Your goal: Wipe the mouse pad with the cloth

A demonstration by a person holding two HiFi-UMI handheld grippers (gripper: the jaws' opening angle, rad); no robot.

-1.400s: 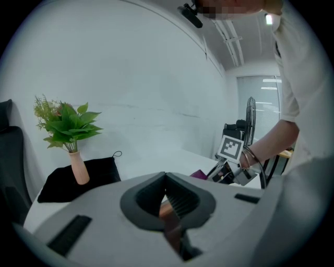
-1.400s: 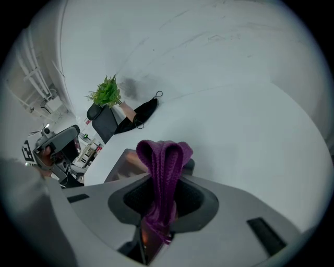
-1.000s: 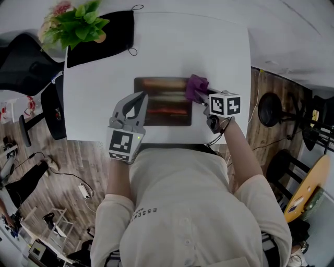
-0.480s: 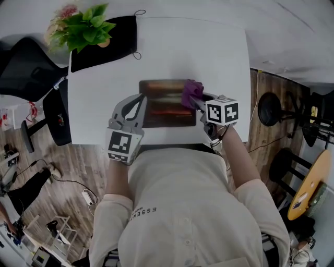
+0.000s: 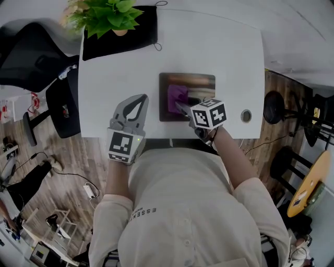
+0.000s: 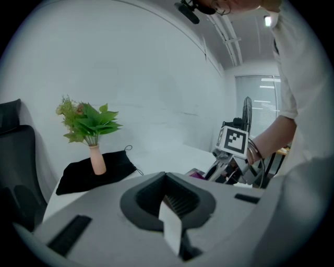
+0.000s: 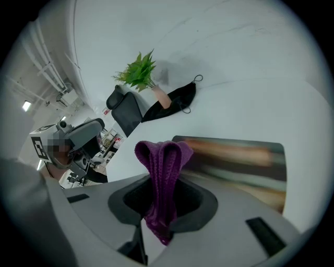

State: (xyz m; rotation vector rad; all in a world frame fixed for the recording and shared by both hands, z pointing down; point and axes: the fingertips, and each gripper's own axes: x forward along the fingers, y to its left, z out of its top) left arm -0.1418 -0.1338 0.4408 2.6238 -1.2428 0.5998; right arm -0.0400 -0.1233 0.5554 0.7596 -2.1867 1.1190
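The dark mouse pad (image 5: 201,83) lies on the white table (image 5: 120,68) near its front edge. A purple cloth (image 5: 177,97) rests on the pad's left half, and my right gripper (image 5: 181,107) is shut on it from the near side. In the right gripper view the cloth (image 7: 163,159) stands folded between the jaws of the right gripper (image 7: 164,182), with the pad (image 7: 235,156) stretching off to the right. My left gripper (image 5: 141,99) hovers left of the pad, jaws together and empty. The left gripper (image 6: 167,182) looks across the table toward the right one.
A potted plant (image 5: 110,14) stands on a black pouch (image 5: 130,39) at the table's far left. A round grommet (image 5: 246,115) sits right of the pad. A black office chair (image 5: 31,57) is at the left, and stools (image 5: 274,108) at the right.
The right gripper has dragged the cloth from the pad's right end leftward across the pad. The left gripper, which overlapped the pad's left edge, now stands off it.
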